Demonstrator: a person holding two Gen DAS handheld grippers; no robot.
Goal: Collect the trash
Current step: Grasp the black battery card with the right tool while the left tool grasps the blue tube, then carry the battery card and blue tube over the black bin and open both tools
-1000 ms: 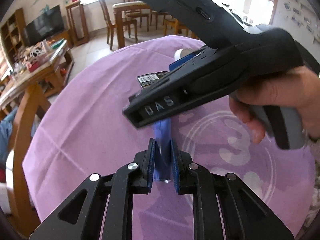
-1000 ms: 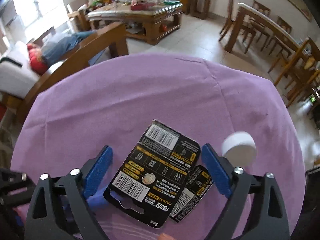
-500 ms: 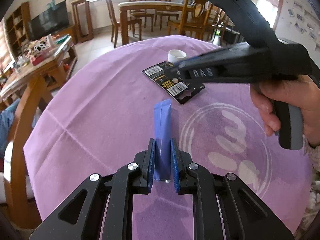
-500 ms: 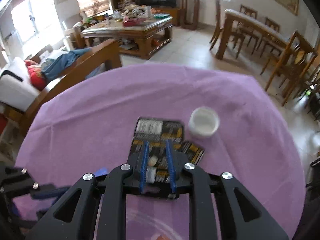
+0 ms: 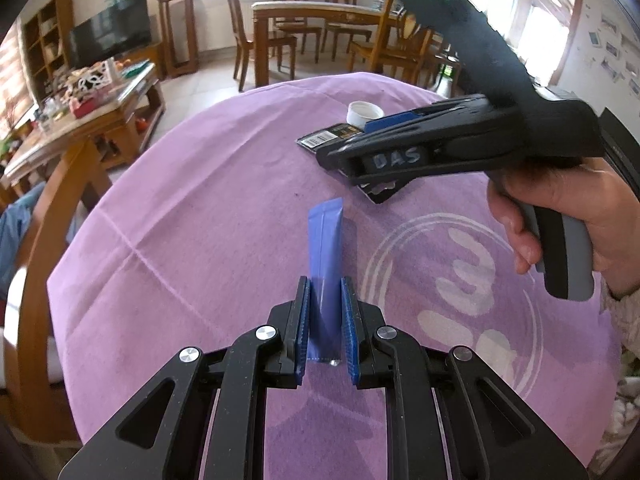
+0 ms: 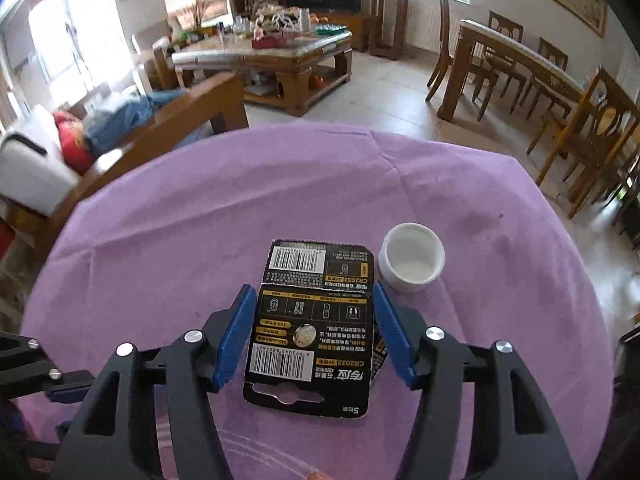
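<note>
A blue sachet (image 5: 325,240) sticks out forward over the purple tablecloth (image 5: 192,216), with my left gripper (image 5: 324,292) shut on its near end. A black battery card (image 6: 316,264) with barcodes lies flat on the cloth, and a second black card (image 6: 380,354) peeks out under its right edge. My right gripper (image 6: 314,320) straddles the top card. Its jaws are opening, and the blue pads stand beside the card's edges without pressing on them. A white cap (image 6: 412,258) sits open side up just right of the card. In the left wrist view the right gripper (image 5: 360,142) hovers over the card (image 5: 324,139).
A person's hand (image 5: 560,208) holds the right gripper's handle. A wooden chair back (image 5: 52,208) stands against the table's left edge. Beyond the table are a cluttered coffee table (image 6: 272,52) and a dining table with chairs (image 5: 320,12). A white printed logo (image 5: 460,280) marks the cloth.
The right gripper's jaws, wide a second ago and shut over the card half a second ago, have opened again around it. The left gripper still holds the sachet in place.
</note>
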